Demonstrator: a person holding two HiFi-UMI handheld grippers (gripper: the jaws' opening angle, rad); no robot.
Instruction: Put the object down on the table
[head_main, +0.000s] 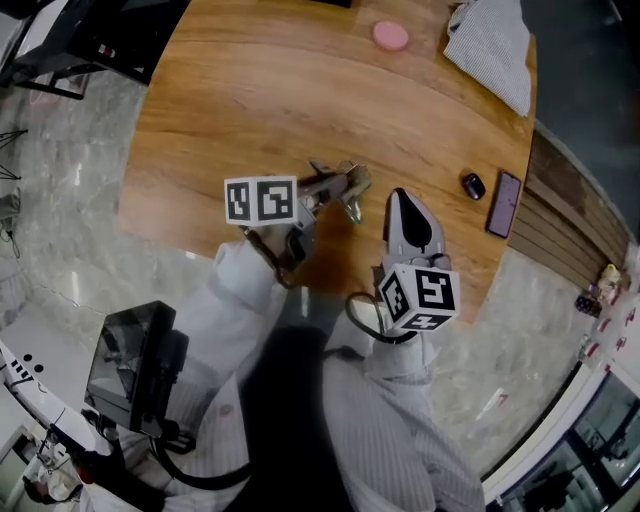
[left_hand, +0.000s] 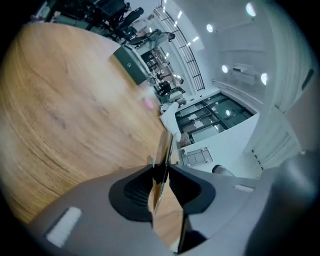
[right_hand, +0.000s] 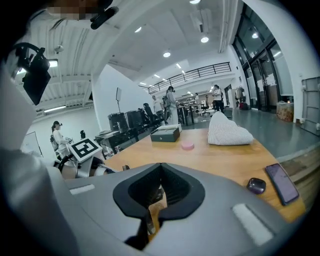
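Note:
My left gripper (head_main: 318, 190) is shut on a thin shiny metal object (head_main: 350, 183) and holds it just over the near part of the round wooden table (head_main: 250, 100). In the left gripper view the object (left_hand: 164, 145) stands edge-on between the pads of the left gripper (left_hand: 161, 172) and mirrors the wood. Just to the right, my right gripper (head_main: 400, 197) hangs over the table's near edge. Its jaws look shut in the right gripper view (right_hand: 160, 167), with nothing between them.
At the table's far side lie a pink round disc (head_main: 390, 36) and a striped white cloth bag (head_main: 490, 40). A phone (head_main: 503, 203) and a small dark case (head_main: 473, 185) lie near the right edge. A dark box (right_hand: 167, 134) sits further back.

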